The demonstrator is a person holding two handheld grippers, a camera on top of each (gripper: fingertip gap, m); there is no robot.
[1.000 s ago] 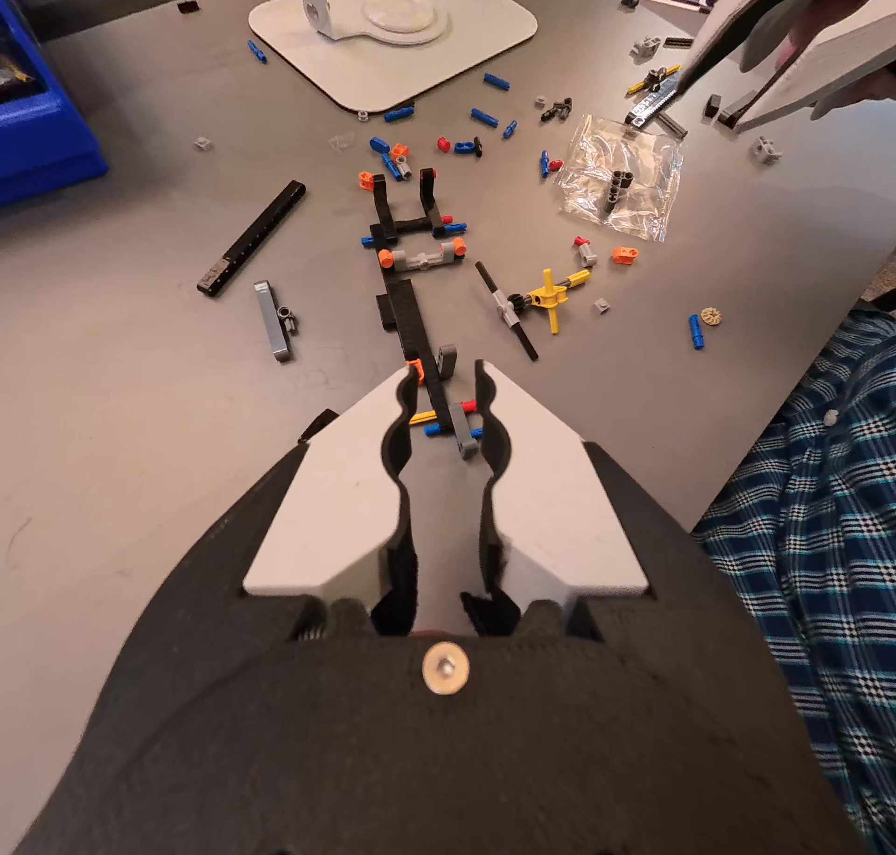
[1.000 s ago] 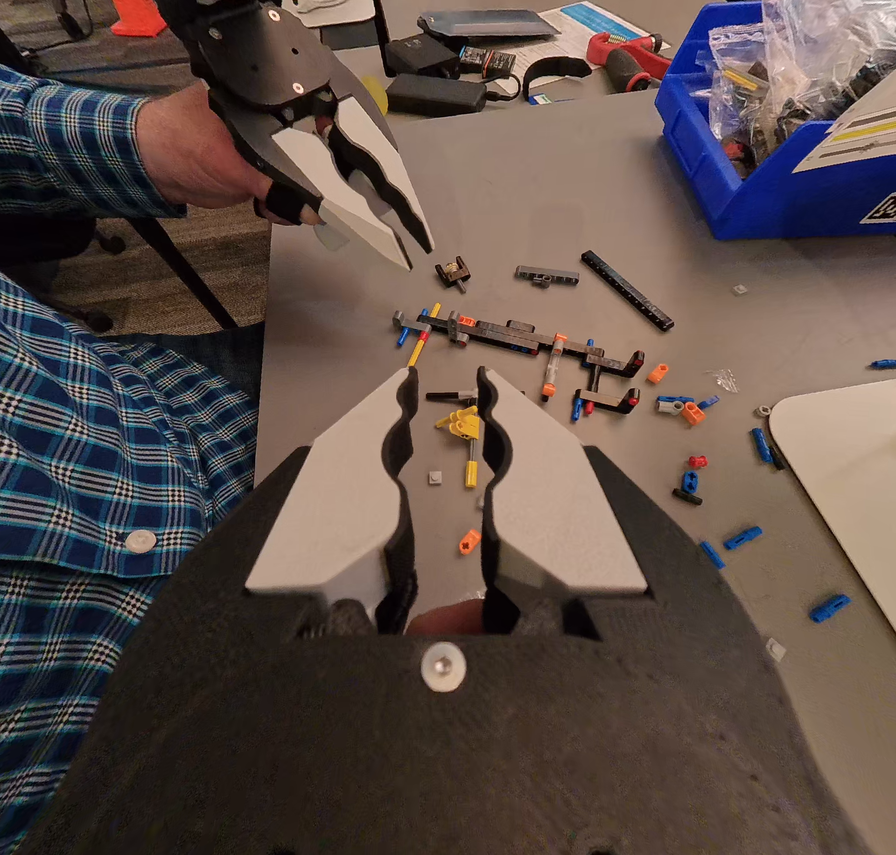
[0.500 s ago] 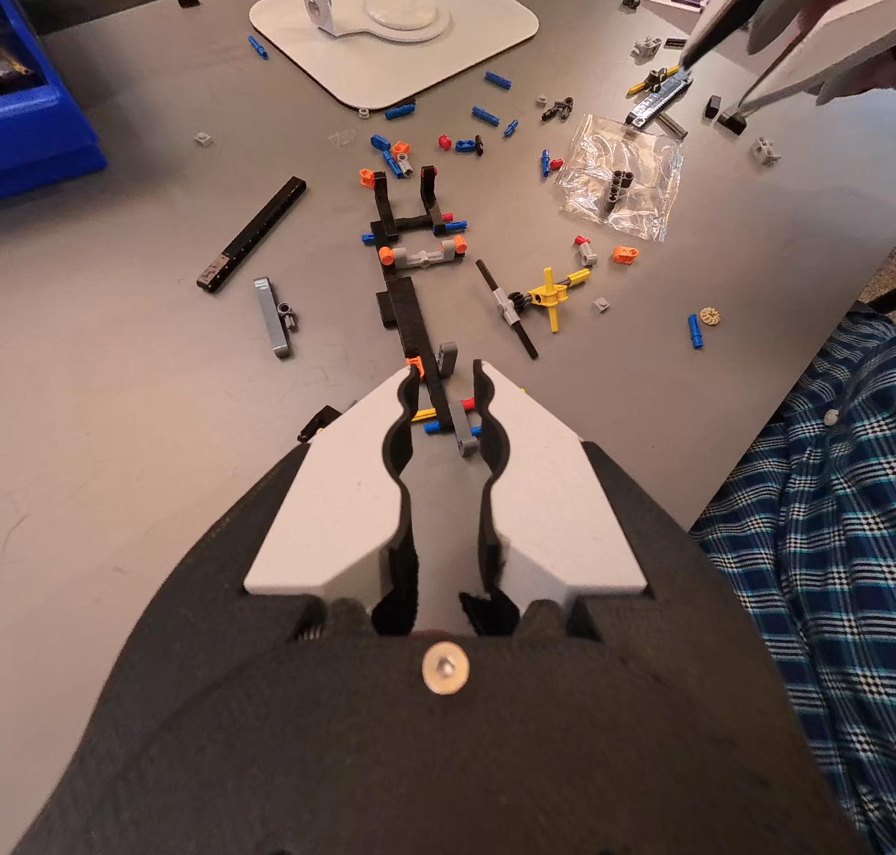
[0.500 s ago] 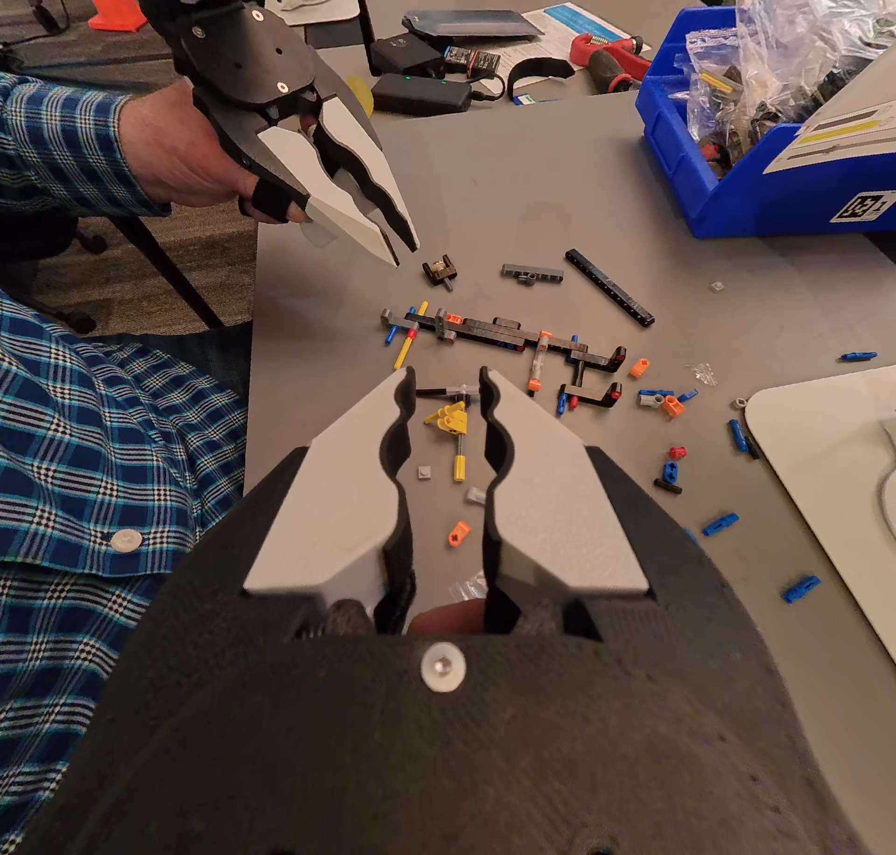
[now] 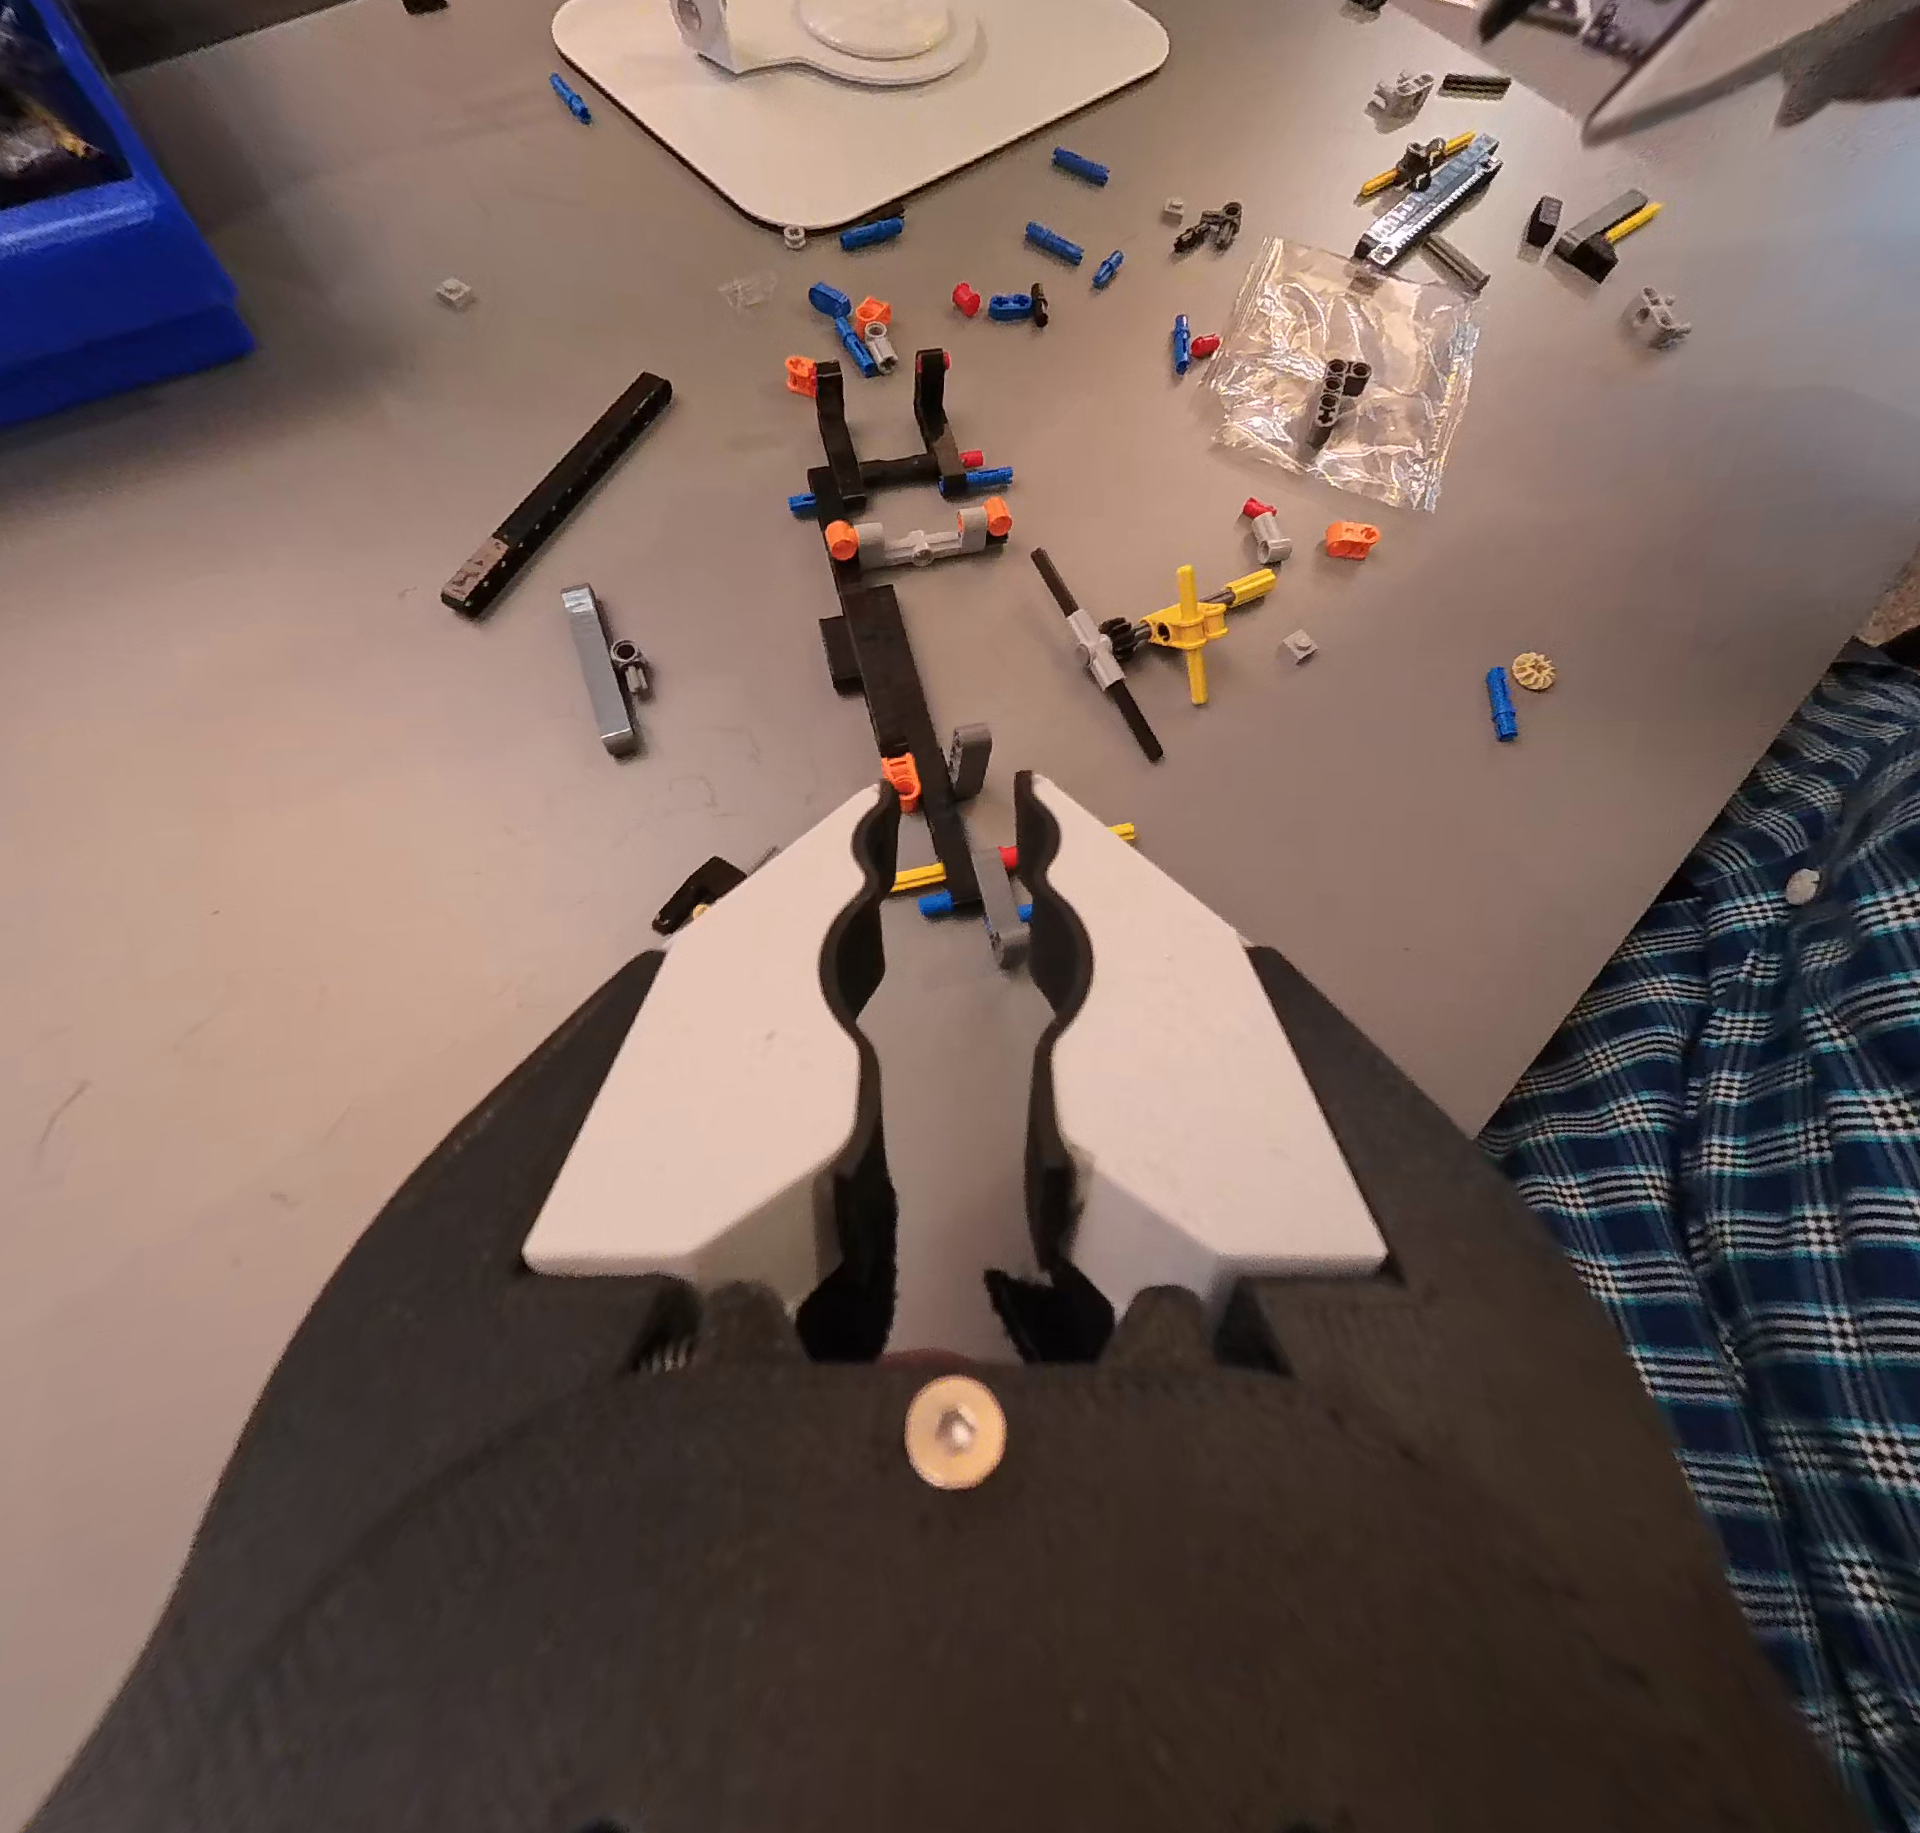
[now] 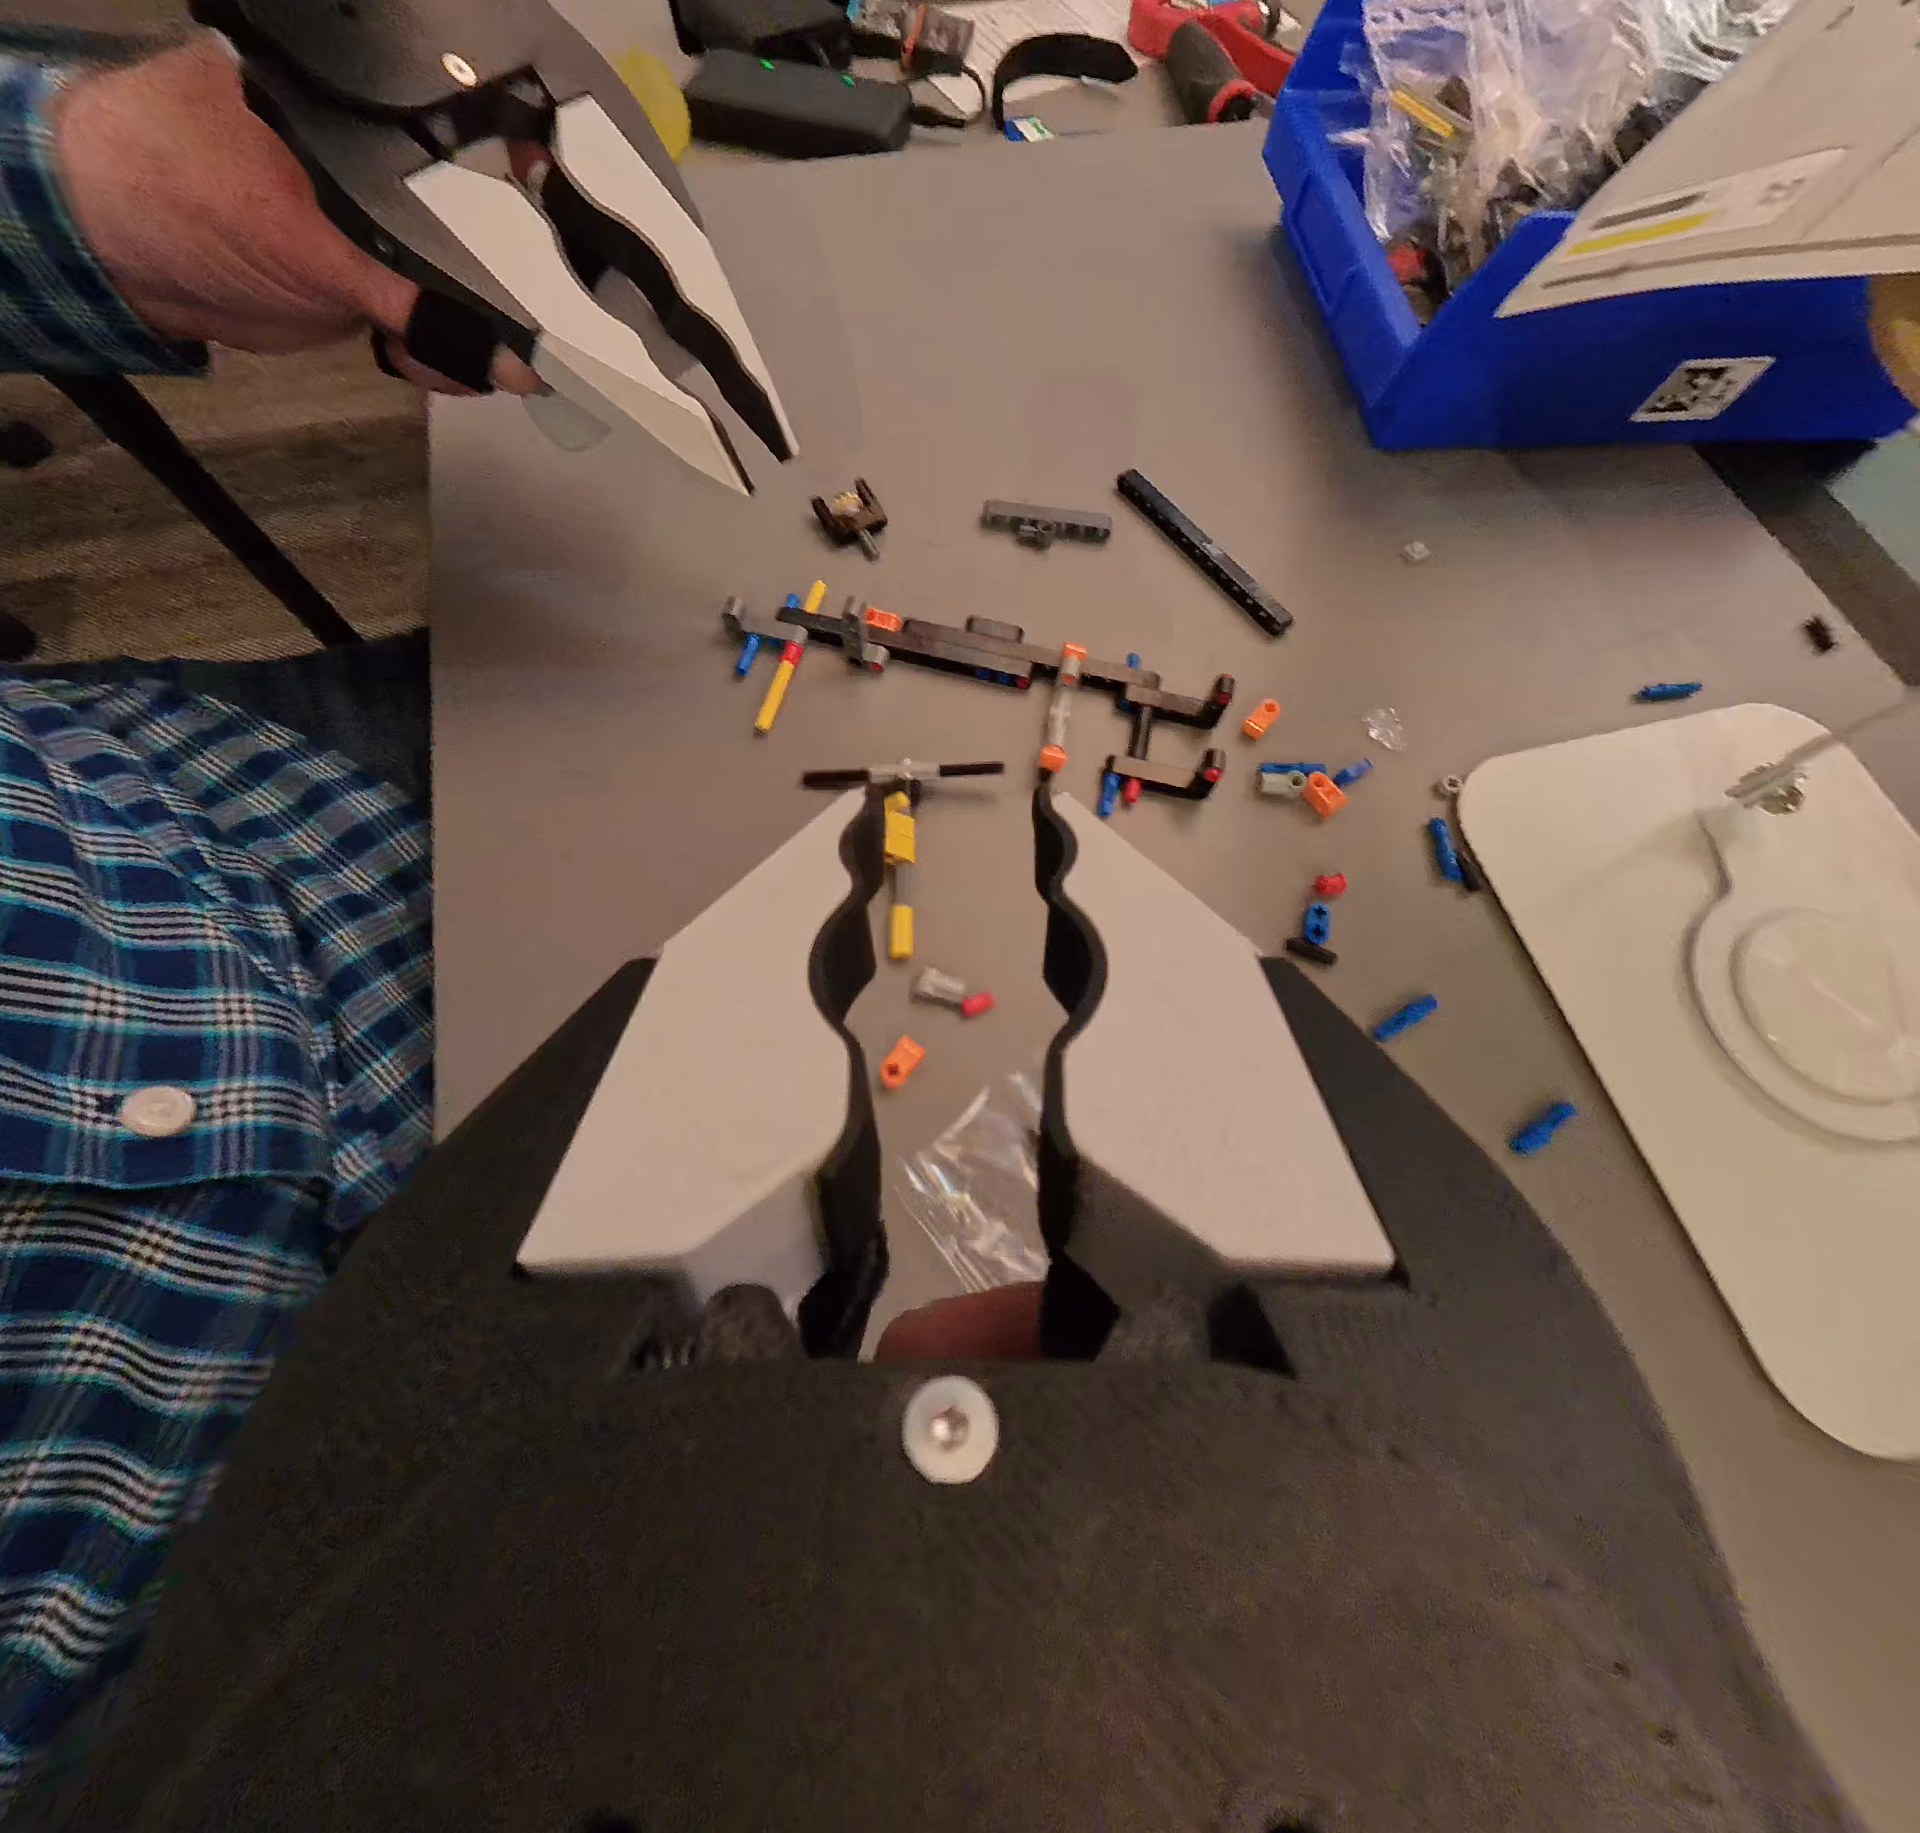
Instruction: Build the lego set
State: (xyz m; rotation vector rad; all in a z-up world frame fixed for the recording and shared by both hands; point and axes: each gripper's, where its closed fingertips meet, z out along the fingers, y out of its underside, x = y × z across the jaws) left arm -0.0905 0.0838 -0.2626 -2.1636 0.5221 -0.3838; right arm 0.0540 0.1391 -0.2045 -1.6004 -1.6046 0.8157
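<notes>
Worktop (image 5: pixel 312 900) layout unchanged. My right hand-held gripper (image 6: pixel 940 796) has pulled back since a second ago: bag (image 6: pixel 971 1201) now shows between its parted, empty jaws, yellow axle piece (image 6: pixel 899 848) at the left tip. Left hand-held gripper (image 5: pixel 951 791) barely moved, released, straddling the near end of the black frame (image 5: pixel 883 640).

Matt grey table (image 5: pixel 260 900), crinkled glossy plastic bag (image 5: pixel 1351 370)

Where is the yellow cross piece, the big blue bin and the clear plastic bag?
yellow cross piece (image 5: pixel 1187 630), left wrist view, on its centre hub.
blue bin (image 6: pixel 1538 381), right wrist view, on its front wall.
clear plastic bag (image 5: pixel 1382 329), left wrist view, on its crinkled upper part.
</notes>
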